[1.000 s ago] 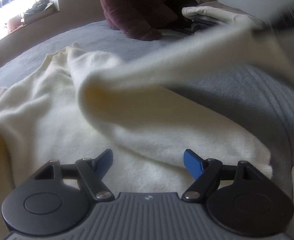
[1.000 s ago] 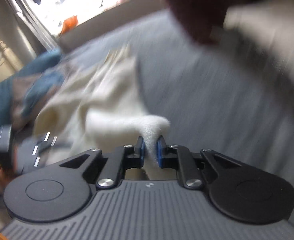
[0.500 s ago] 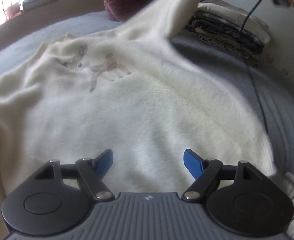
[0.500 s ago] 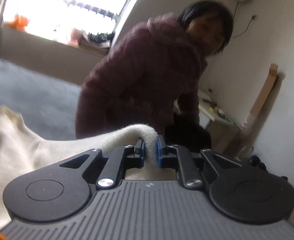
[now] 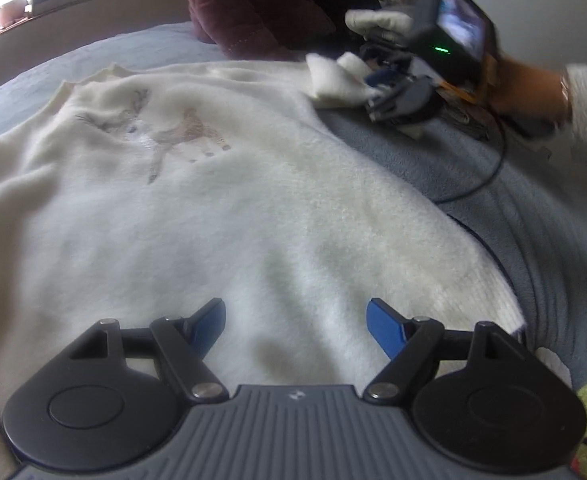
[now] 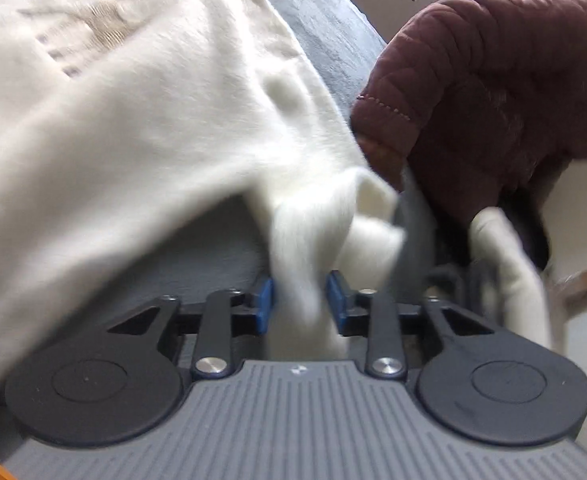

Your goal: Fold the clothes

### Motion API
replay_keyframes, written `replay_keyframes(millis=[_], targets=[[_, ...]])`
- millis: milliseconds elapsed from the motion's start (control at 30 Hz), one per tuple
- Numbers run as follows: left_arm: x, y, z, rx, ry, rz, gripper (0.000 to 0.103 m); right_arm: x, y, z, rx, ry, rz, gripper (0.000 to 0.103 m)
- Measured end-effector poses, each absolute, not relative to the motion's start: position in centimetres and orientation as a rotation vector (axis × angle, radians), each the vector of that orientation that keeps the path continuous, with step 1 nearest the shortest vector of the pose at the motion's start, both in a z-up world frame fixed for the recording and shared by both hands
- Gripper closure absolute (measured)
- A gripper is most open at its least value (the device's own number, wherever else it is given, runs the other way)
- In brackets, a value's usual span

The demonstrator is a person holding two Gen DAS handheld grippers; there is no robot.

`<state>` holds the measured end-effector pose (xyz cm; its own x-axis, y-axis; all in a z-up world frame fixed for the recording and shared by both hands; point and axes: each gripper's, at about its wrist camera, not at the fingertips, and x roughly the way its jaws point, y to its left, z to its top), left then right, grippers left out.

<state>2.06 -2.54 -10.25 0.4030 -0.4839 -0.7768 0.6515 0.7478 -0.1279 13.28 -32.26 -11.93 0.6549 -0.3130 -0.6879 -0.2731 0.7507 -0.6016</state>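
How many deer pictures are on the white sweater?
1: a single deer on the chest of the white sweater, below the neckline. The back is hidden.

The fluffy cream-white sweater bears a faint brown deer print (blurred); the bed cover is plain grey-blue, the person's quilted jacket dark maroon, both grippers' fingertips blue.
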Motion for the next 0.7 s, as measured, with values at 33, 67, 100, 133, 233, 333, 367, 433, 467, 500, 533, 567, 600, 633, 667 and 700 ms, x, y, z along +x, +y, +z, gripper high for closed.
replay_keyframes(millis=[33, 67, 100, 133, 233, 333, 367, 433, 467, 500, 533, 567, 600, 633, 667, 700], targets=[[1.9, -1.5, -9.9, 0.201, 0.904, -0.708, 0.024, 12.5, -32.2, -11.3, -0.694, 0.867, -0.006, 0.043], [1.7, -0.6, -9.6, 0.193, 0.903, -0.692, 0.023, 11.6, -32.2, -10.5, -0.639, 0.853, 0.018, 0.035], [1.5, 0.4, -9.2, 0.186, 0.902, -0.675, 0.021, 10.8, -32.1, -9.7, -0.584, 0.839, 0.041, 0.033], [1.4, 1.4, -8.9, 0.178, 0.901, -0.659, 0.02, 9.9, -32.1, -9.0, -0.528, 0.825, 0.064, 0.032], [0.8, 4.4, -7.9, 0.156, 0.899, -0.611, 0.016, 7.4, -31.9, -6.7, -0.362, 0.779, 0.131, 0.026], [0.1, 7.9, -7.2, 0.124, 0.906, -0.537, 0.015, 4.9, -31.9, -4.5, -0.161, 0.738, 0.214, 0.025], [-0.3, 9.6, -7.2, 0.106, 0.917, -0.492, 0.015, 4.4, -32.1, -4.2, -0.039, 0.733, 0.268, 0.025], [-1.2, 12.7, -7.3, 0.073, 0.936, -0.404, 0.015, 3.0, -32.7, -4.0, 0.249, 0.742, 0.4, 0.025], [-1.6, 14.1, -7.5, 0.061, 0.943, -0.363, 0.014, 2.8, -33.0, -4.7, 0.397, 0.763, 0.471, 0.025], [-2.1, 15.4, -7.7, 0.05, 0.95, -0.321, 0.013, 2.3, -33.0, -5.5, 0.508, 0.78, 0.516, 0.024], [-2.5, 16.5, -8.0, 0.034, 0.952, -0.285, 0.013, 2.0, -32.7, -6.5, 0.564, 0.797, 0.531, 0.024], [-3.0, 17.6, -8.2, 0.016, 0.954, -0.25, 0.012, 1.7, -32.3, -7.6, 0.608, 0.813, 0.54, 0.024], [-3.4, 18.6, -8.5, -0.001, 0.955, -0.214, 0.011, 1.4, -31.9, -8.6, 0.628, 0.832, 0.533, 0.024], [-3.8, 19.7, -8.7, -0.019, 0.957, -0.179, 0.011, 1.1, -31.5, -9.7, 0.653, 0.854, 0.524, 0.024], [-4.0, 20.5, -9.2, -0.067, 0.956, -0.148, 0.011, 0.9, -31.1, -10.8, 0.682, 0.877, 0.515, 0.024], [-4.2, 21.4, -9.7, -0.12, 0.954, -0.117, 0.012, 0.6, -30.7, -11.7, 0.72, 0.896, 0.514, 0.024]])
